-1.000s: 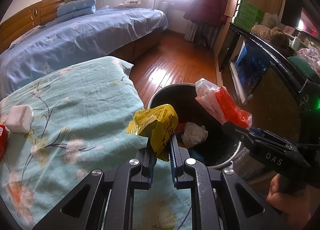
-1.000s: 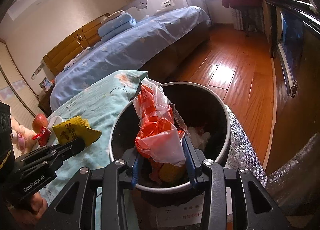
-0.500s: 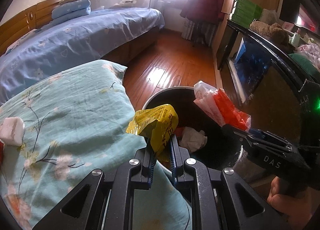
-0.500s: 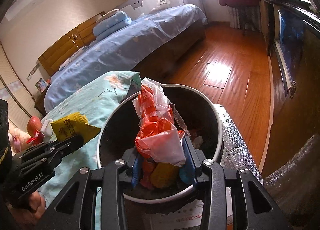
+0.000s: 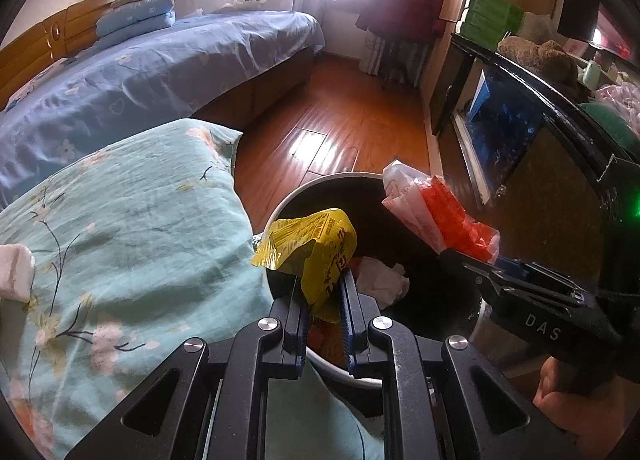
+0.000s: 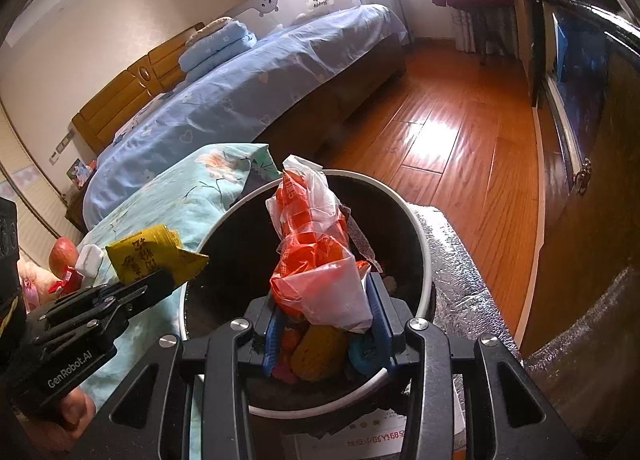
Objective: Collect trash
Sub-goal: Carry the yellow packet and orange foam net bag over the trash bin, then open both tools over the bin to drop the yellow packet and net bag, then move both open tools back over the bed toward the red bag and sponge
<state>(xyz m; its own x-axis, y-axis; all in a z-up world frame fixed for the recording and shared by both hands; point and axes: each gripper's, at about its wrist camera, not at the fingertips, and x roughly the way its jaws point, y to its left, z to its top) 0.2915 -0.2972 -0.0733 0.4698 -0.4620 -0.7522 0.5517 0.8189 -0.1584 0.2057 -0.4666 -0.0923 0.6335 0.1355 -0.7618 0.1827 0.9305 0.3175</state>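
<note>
The yellow wrapper, pinched in the left gripper, hangs at the near rim of the trash bin, while the right gripper, clamped on the orange-and-white plastic bag, sits squarely over the bin's mouth, nearer the drop.

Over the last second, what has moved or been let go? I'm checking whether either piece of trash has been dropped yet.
Nothing was let go. The left gripper carried its yellow wrapper sideways off the floral bedcover to above the near rim of the trash bin. The right gripper kept its place over the bin, shut on the red and white plastic bag.
</note>
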